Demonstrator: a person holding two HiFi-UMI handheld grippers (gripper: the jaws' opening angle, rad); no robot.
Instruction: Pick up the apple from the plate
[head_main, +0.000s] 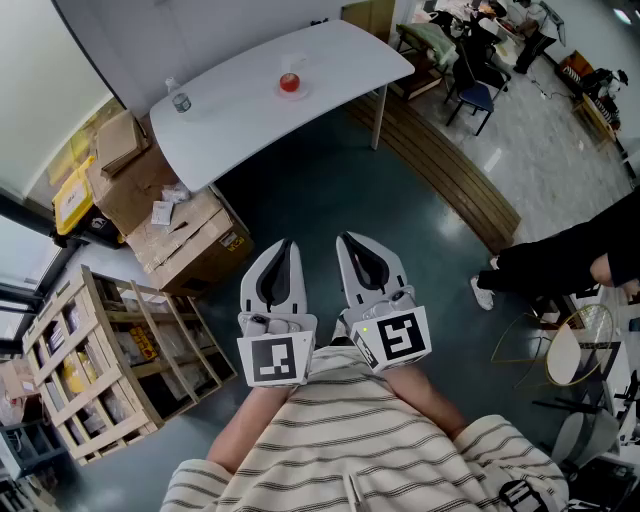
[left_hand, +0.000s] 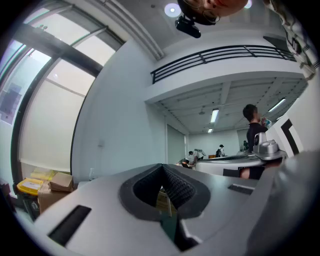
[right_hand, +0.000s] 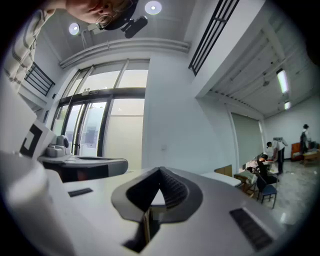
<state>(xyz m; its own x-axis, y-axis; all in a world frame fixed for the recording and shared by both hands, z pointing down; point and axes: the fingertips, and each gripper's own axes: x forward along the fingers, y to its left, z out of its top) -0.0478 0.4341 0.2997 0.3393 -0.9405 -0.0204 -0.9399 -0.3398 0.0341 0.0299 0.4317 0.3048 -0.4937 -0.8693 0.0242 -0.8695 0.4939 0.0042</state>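
Note:
A red apple (head_main: 289, 83) sits on a small pale plate (head_main: 302, 92) on a white table (head_main: 240, 110) far ahead, at the top of the head view. Both grippers are held close to my chest, side by side and level, well short of the table. My left gripper (head_main: 286, 246) is shut with nothing between its jaws. My right gripper (head_main: 349, 240) is shut and empty too. In the left gripper view the left gripper (left_hand: 162, 168) has its tips meeting, and in the right gripper view the right gripper (right_hand: 160, 171) does as well. Neither gripper view shows the apple.
A water bottle (head_main: 180, 100) stands at the table's left end. Cardboard boxes (head_main: 185, 235), a yellow bin (head_main: 74, 196) and a wooden crate (head_main: 105, 375) line the left. A wooden floor strip (head_main: 440, 170) runs right of the table. A person in black (head_main: 570, 262) stands at the right.

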